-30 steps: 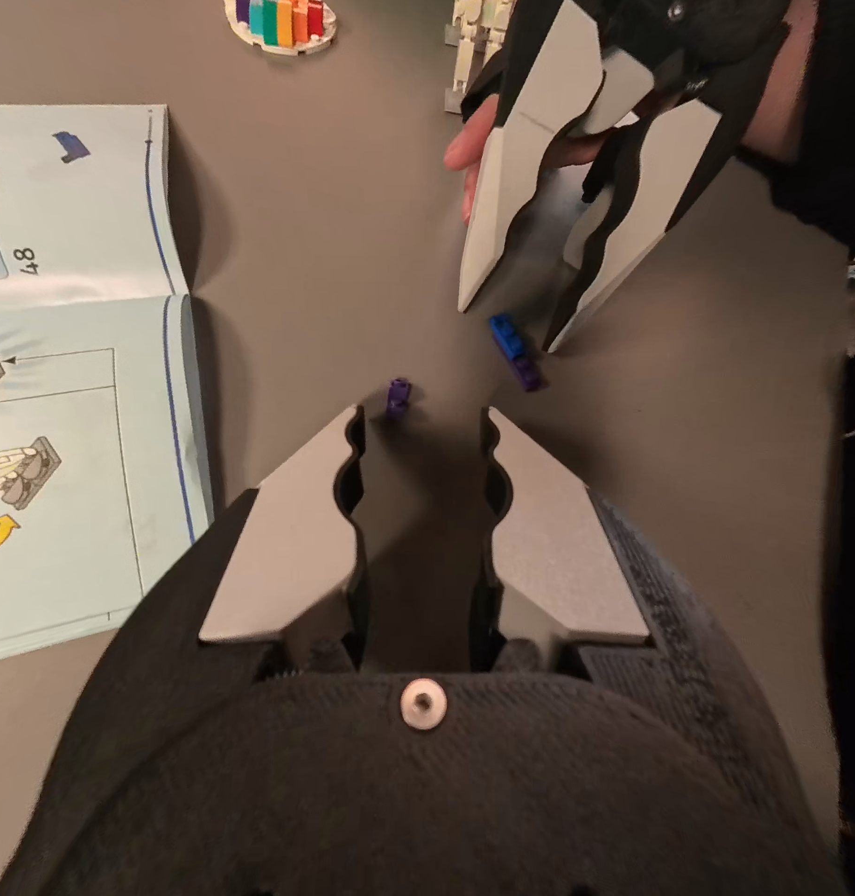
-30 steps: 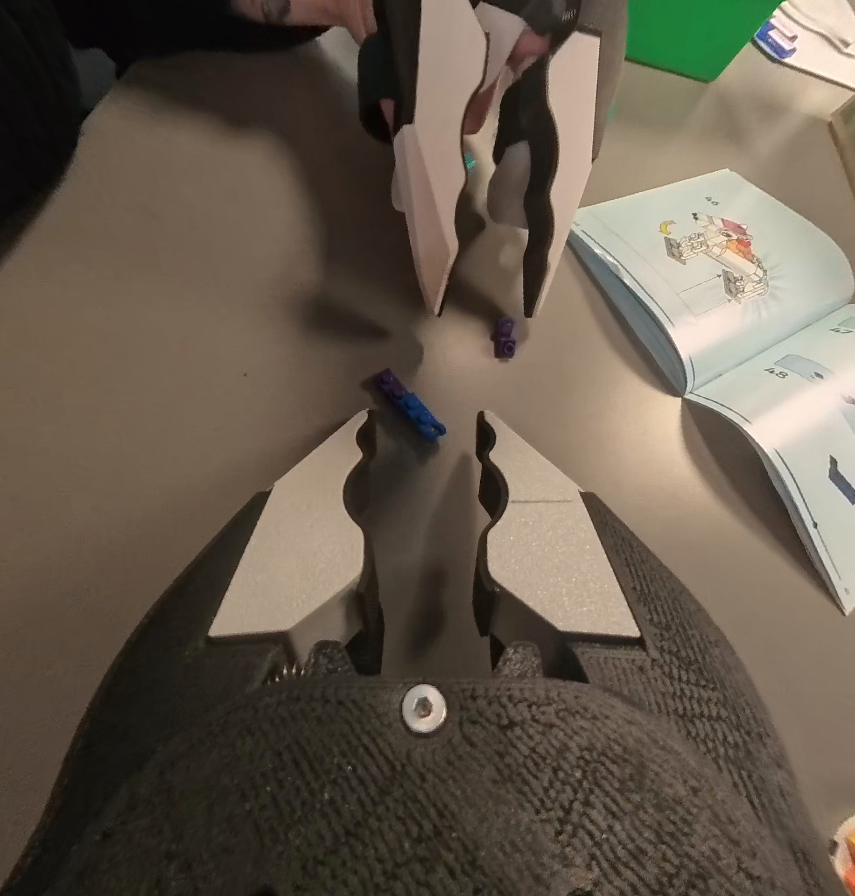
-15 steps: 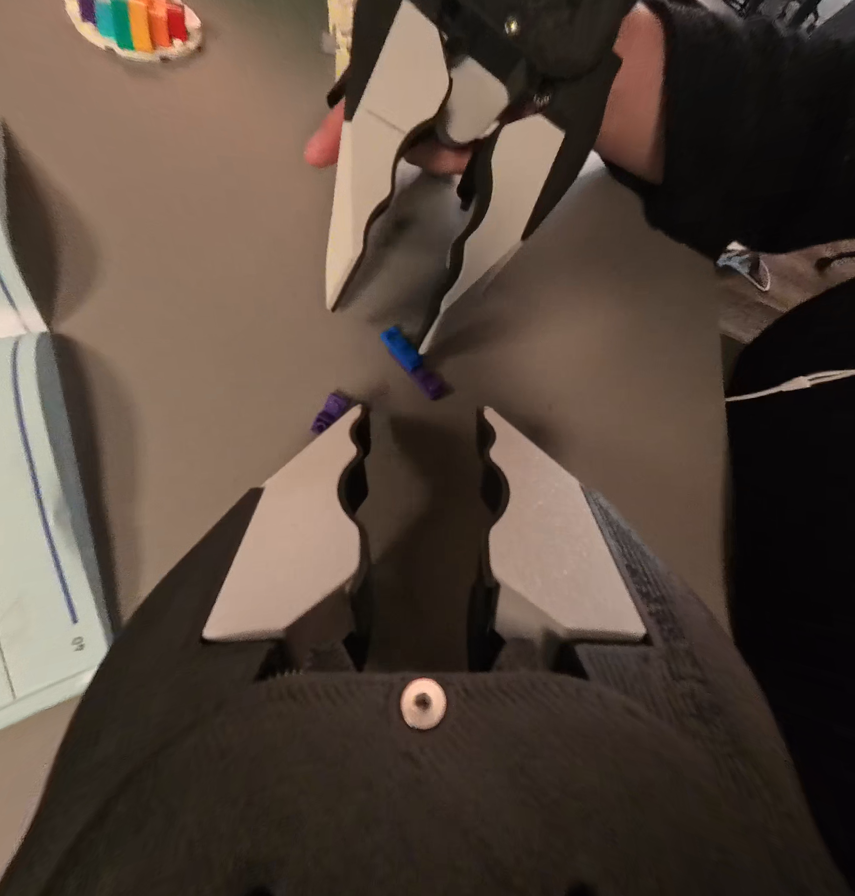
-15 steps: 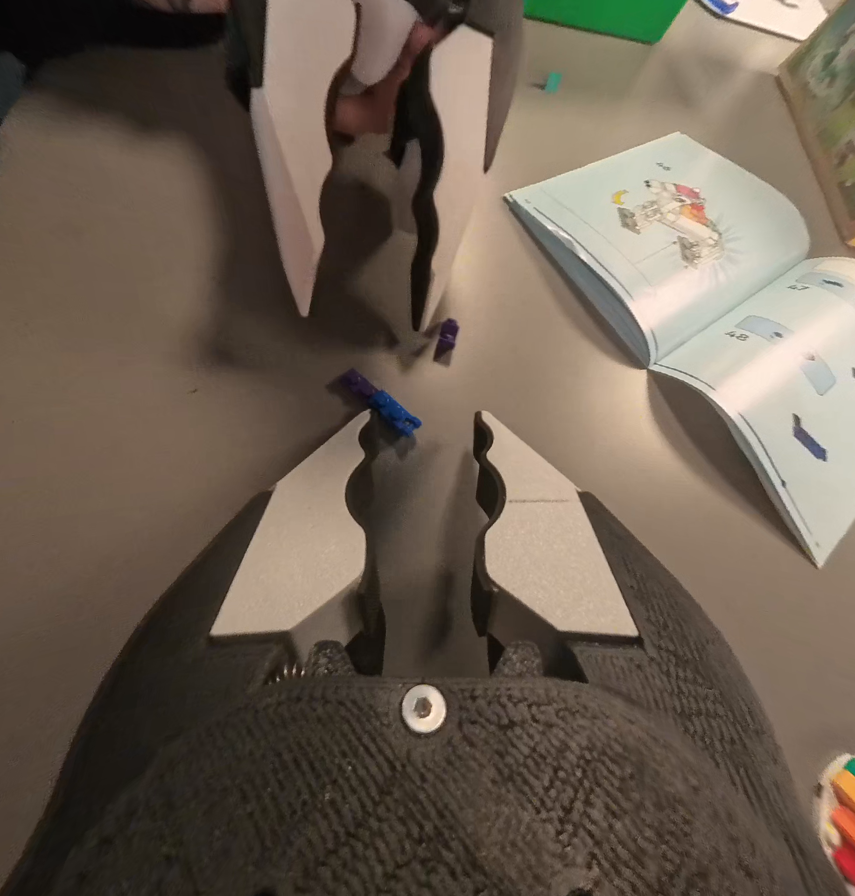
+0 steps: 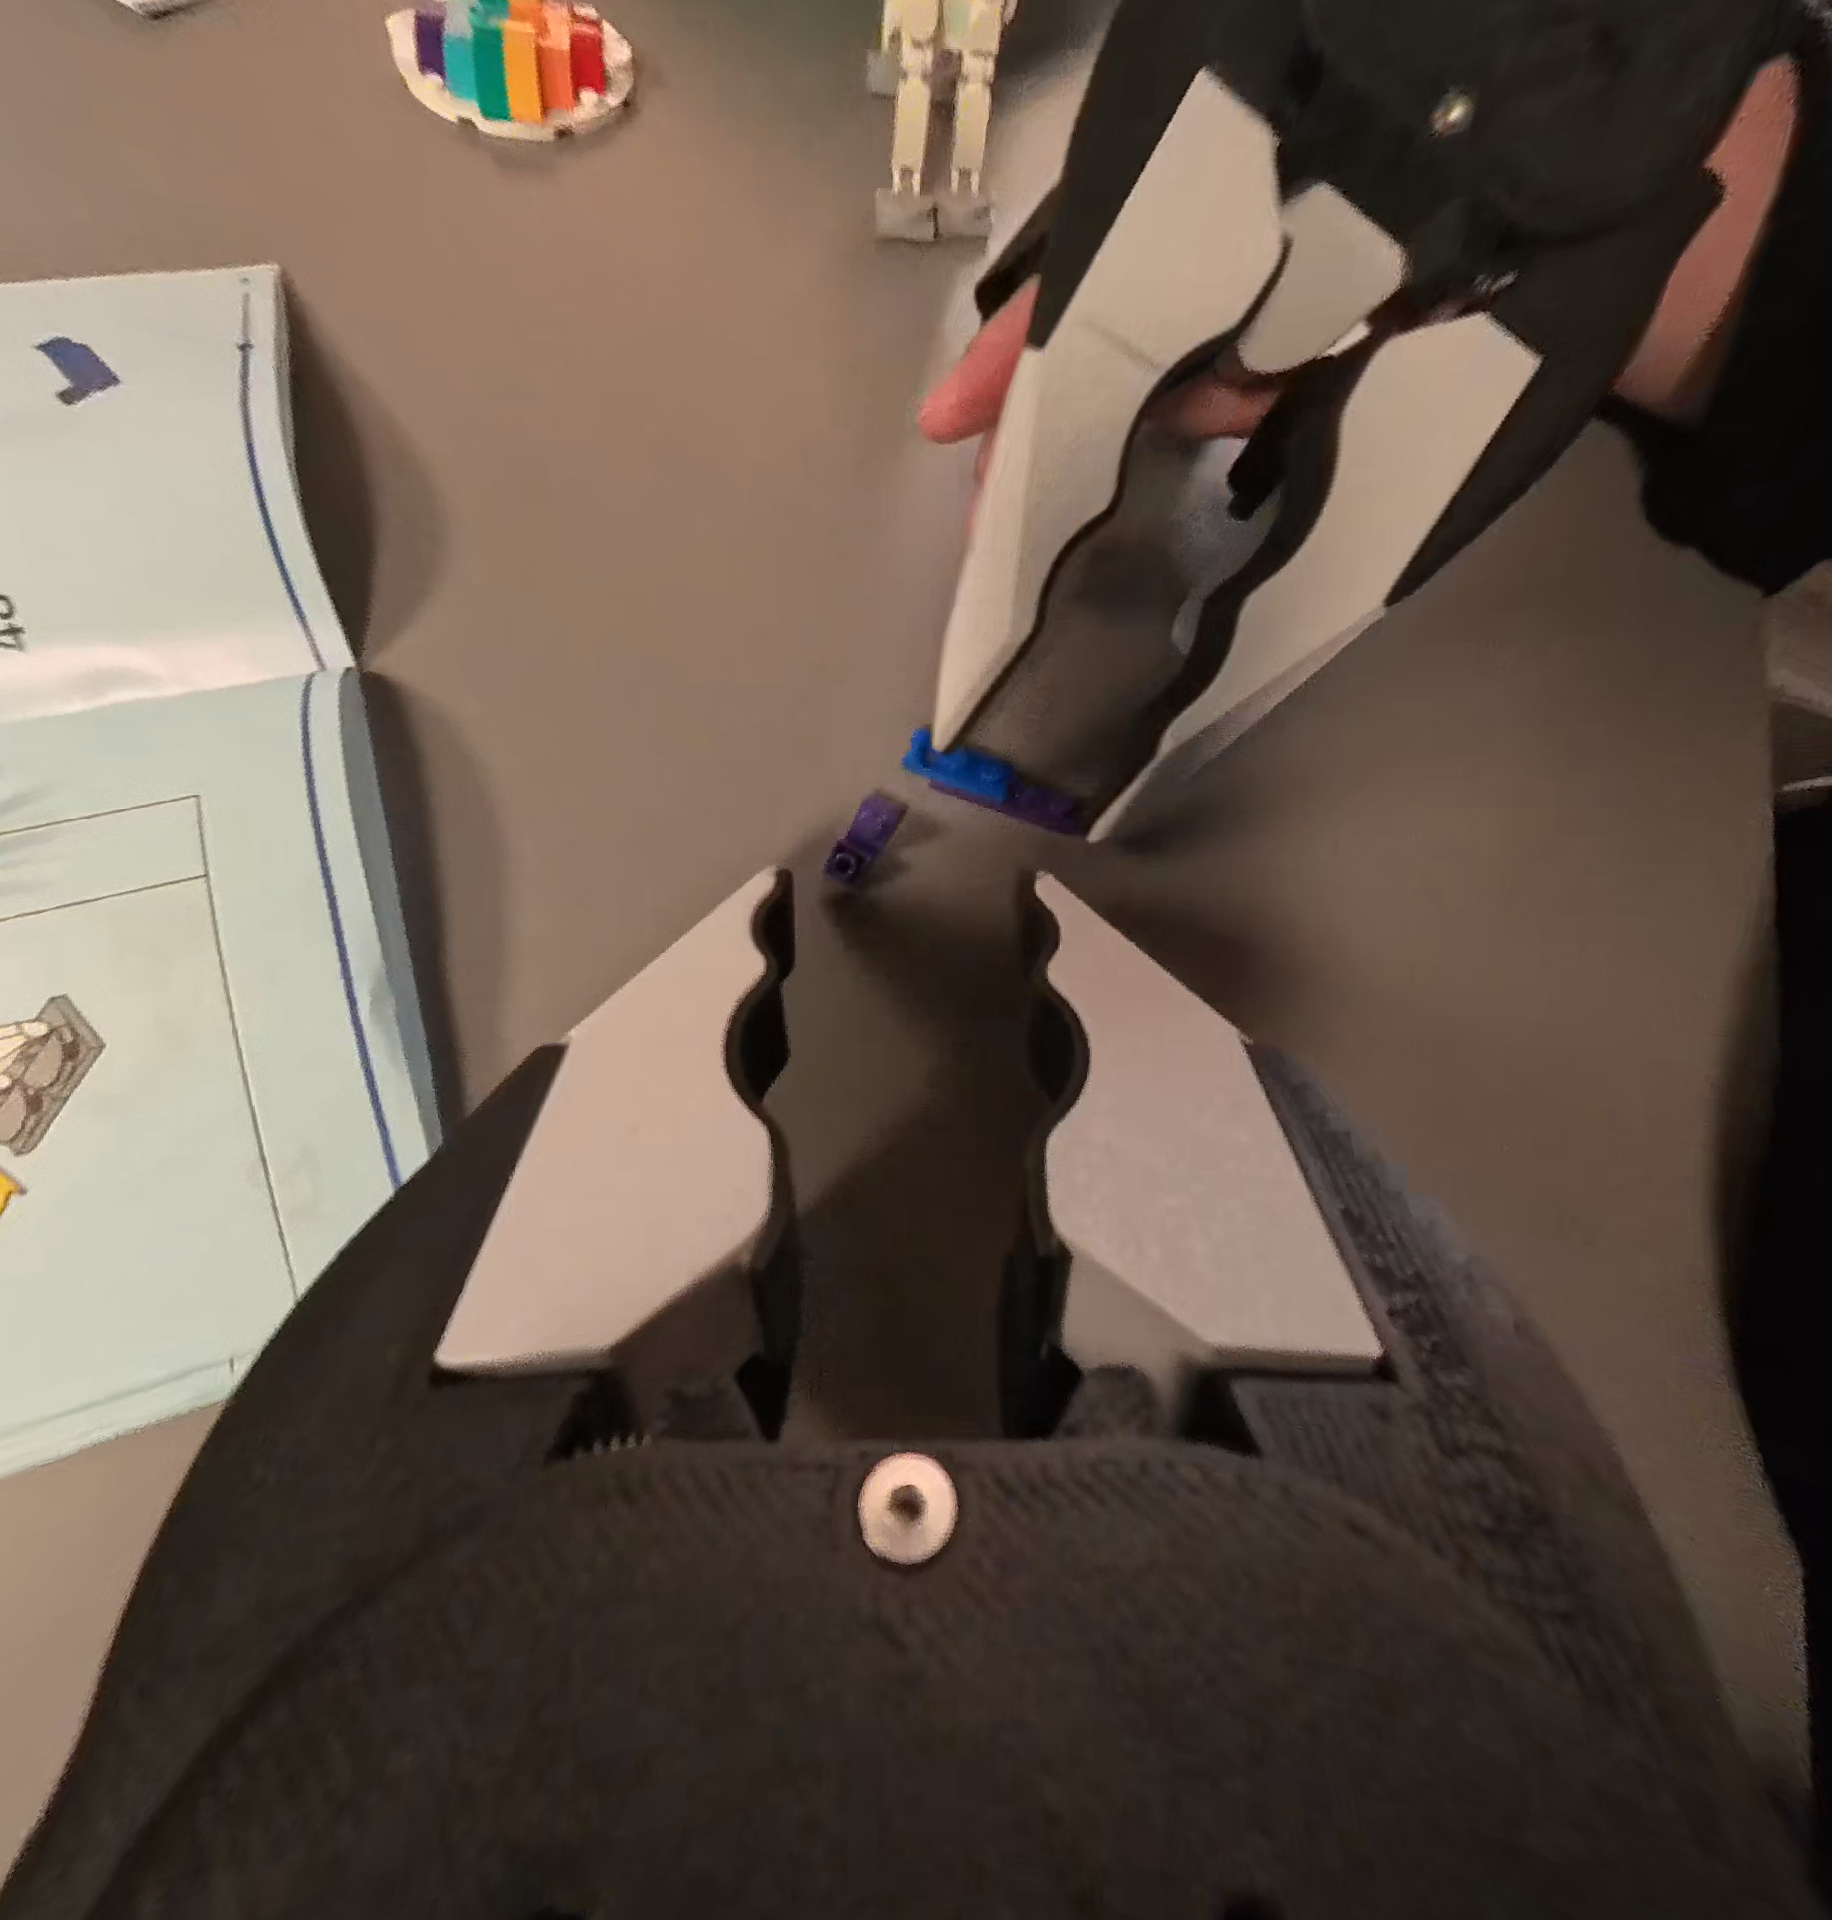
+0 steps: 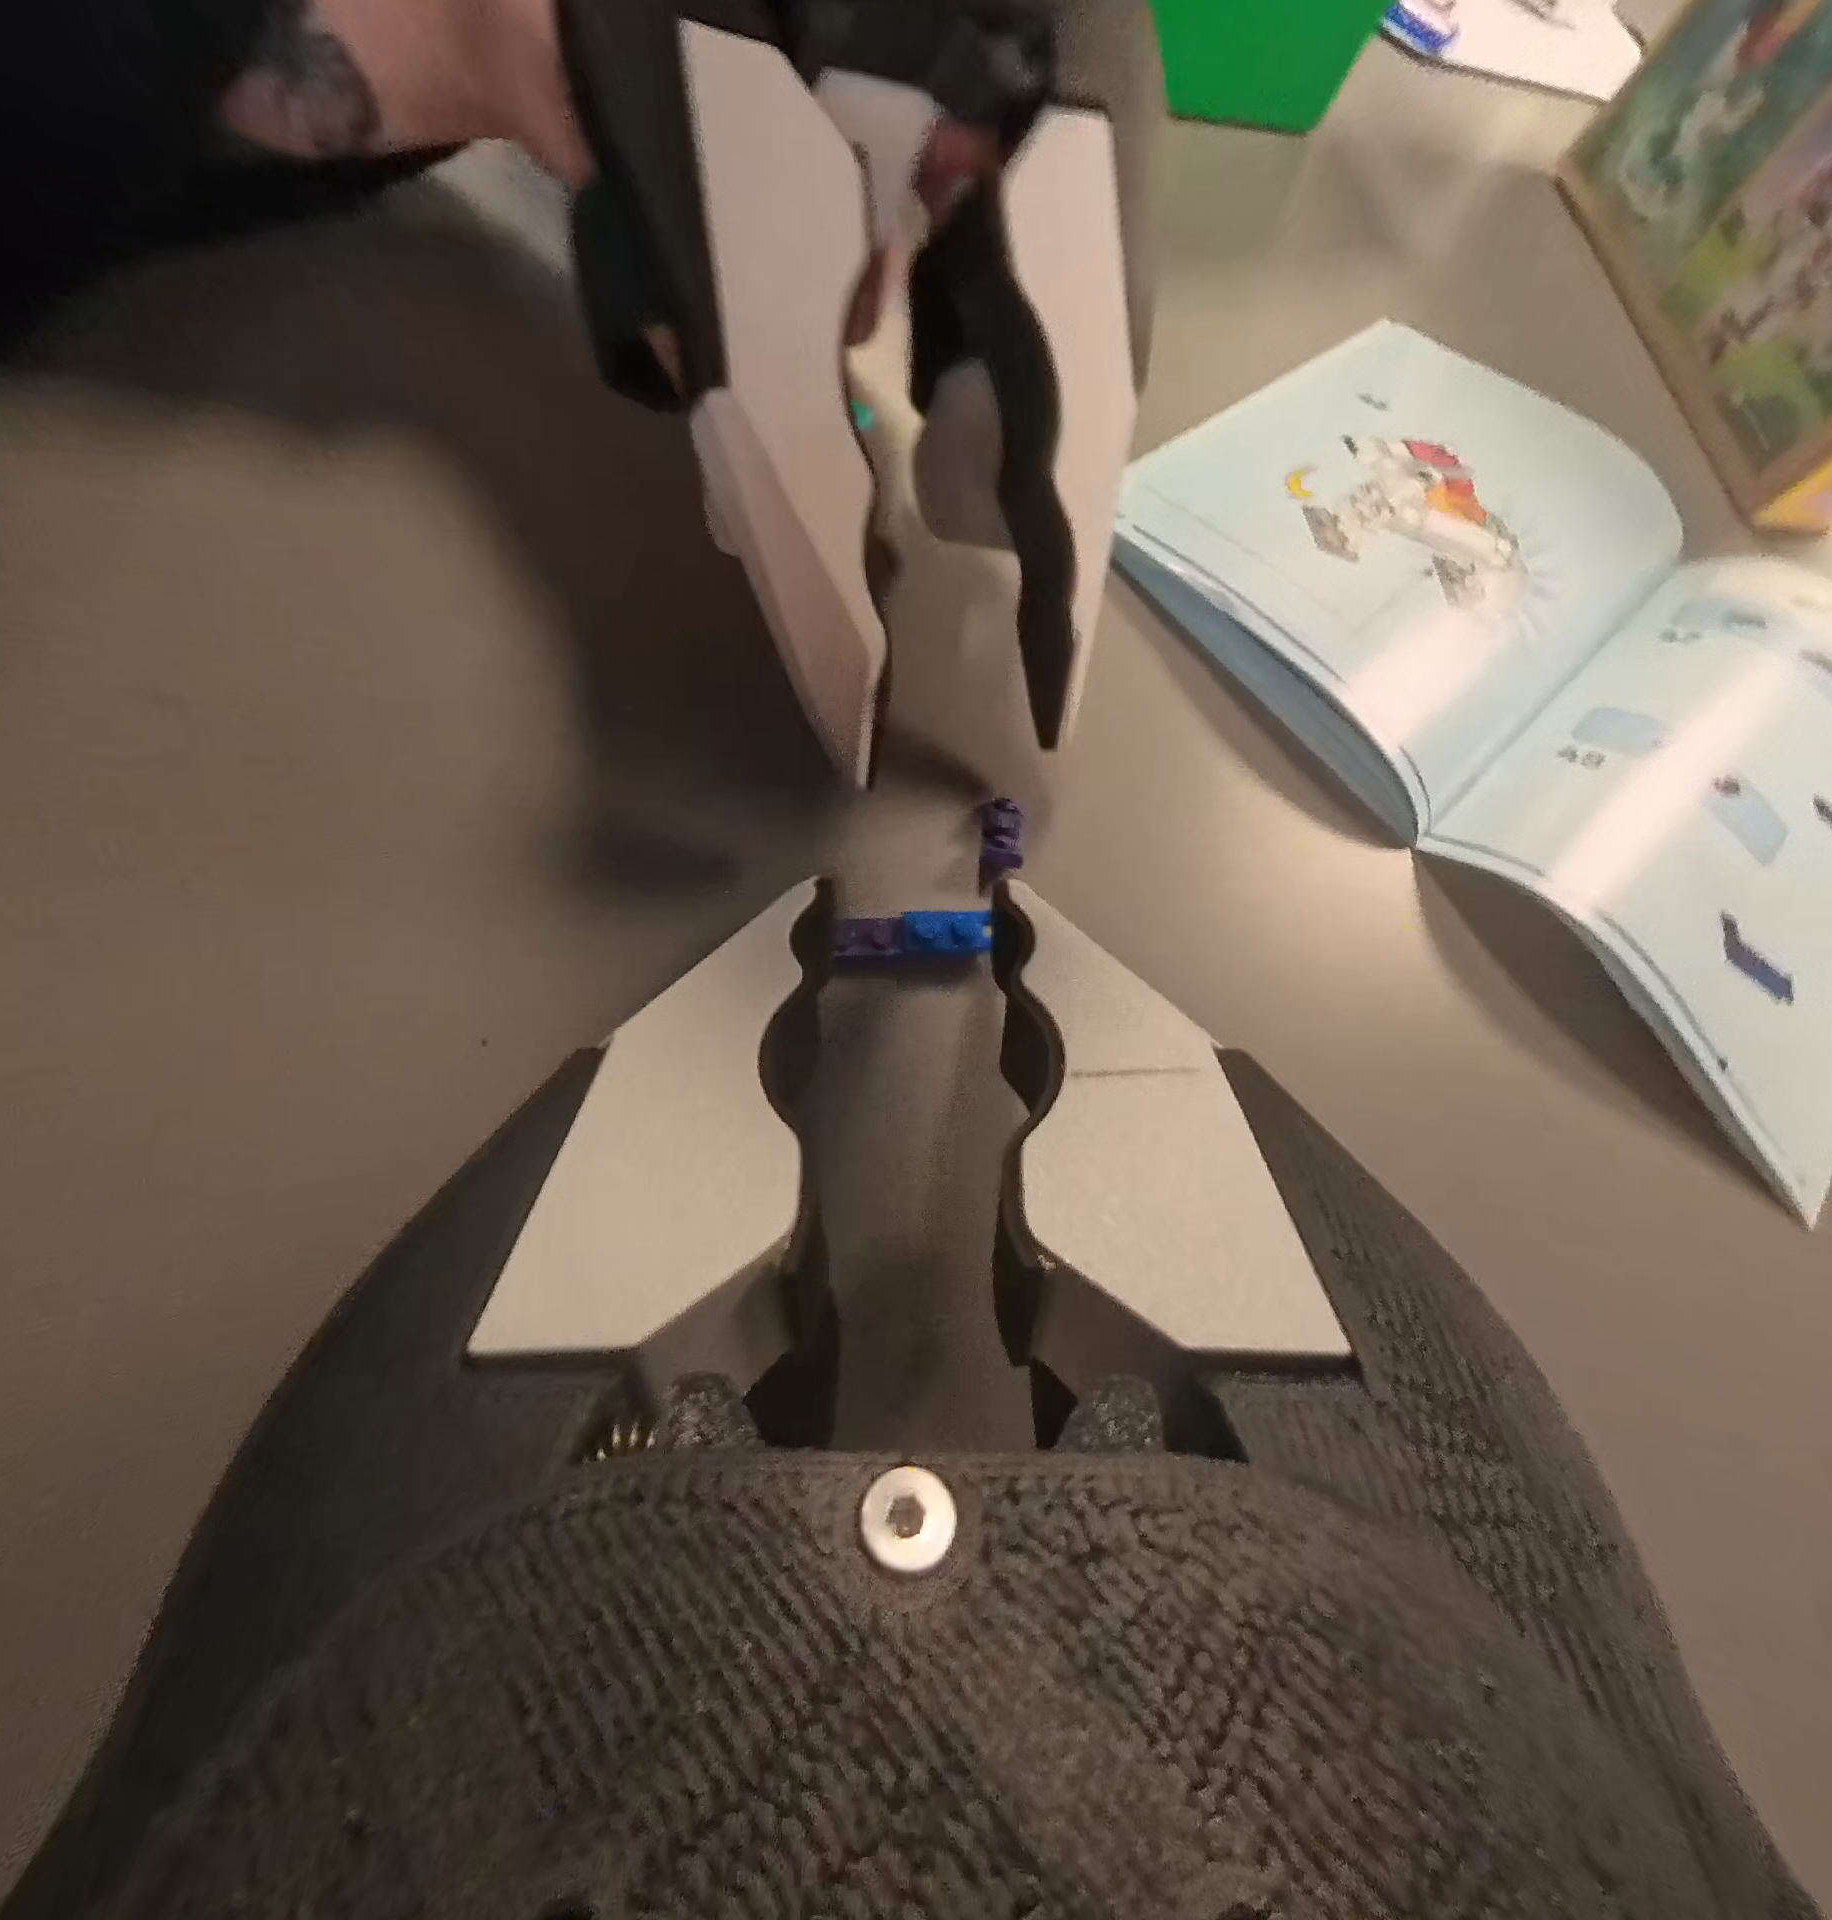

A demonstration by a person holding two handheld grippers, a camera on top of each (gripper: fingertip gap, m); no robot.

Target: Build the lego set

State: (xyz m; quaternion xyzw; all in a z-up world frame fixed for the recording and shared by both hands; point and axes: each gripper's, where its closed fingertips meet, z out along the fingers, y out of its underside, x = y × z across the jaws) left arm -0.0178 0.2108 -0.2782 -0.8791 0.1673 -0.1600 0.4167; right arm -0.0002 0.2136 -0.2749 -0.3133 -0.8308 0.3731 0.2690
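A short strip of a blue and a purple brick [image 6: 912, 940] lies on the grey table. My right gripper [image 6: 909, 899] is closed on it, one finger at each end; the left wrist view shows the strip [image 5: 995, 784] between that gripper's [image 5: 1026, 779] tips, down at the table. A small loose purple piece [image 5: 863, 852] lies just ahead of my left gripper [image 5: 910, 888], which is open and empty. In the right wrist view the left gripper [image 6: 959, 758] hovers just beyond the purple piece [image 6: 1000, 842].
The open instruction booklet [image 5: 164, 831] lies left of the left gripper, also seen in the right wrist view [image 6: 1514, 675]. A white plate with rainbow bricks [image 5: 517, 62] and a cream built figure [image 5: 938, 114] stand at the back. A green box [image 6: 1255, 52] and the set's box [image 6: 1774, 260] lie farther off. My two grippers' fingertips are within a few centimetres of each other.
My right gripper has moved onto the blue and purple strip and narrowed until its fingers meet both ends. My left gripper has shifted so the small purple piece lies just ahead of its tips.
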